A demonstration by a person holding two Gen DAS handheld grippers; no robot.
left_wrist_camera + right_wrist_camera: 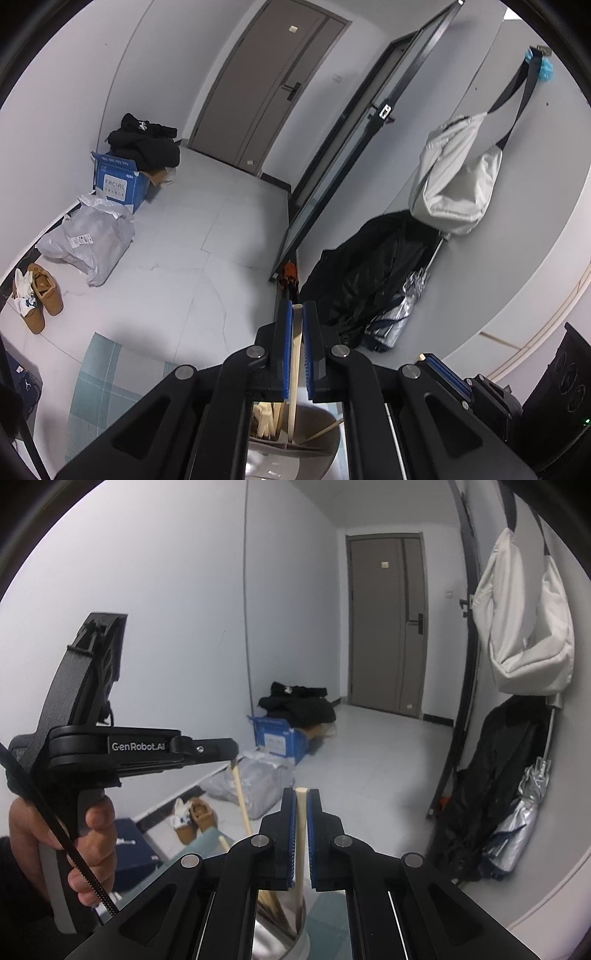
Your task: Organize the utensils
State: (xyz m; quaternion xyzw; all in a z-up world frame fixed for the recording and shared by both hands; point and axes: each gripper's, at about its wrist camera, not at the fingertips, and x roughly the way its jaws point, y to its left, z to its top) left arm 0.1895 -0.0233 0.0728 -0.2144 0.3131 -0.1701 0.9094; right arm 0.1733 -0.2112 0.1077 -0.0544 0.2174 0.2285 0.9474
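Observation:
In the left wrist view my left gripper point(297, 309) is shut on a pale wooden chopstick point(294, 369) that runs down into a grey utensil holder point(317, 421) with several wooden utensils in it. My right gripper shows at the lower right edge point(447, 373). In the right wrist view my right gripper point(301, 794) is shut on another wooden chopstick point(301, 834) whose lower end reaches into a metal holder point(295, 938). My left gripper point(231, 760) is at the left, holding its chopstick point(242, 801) slanted down.
A blue box point(120, 181) with black clothes, a grey plastic bag point(88, 243) and brown shoes point(44, 295) lie on the tiled floor. A white bag point(524, 627), a black coat and a folded umbrella point(517, 812) hang by the right wall. A teal mat point(99, 373) lies below.

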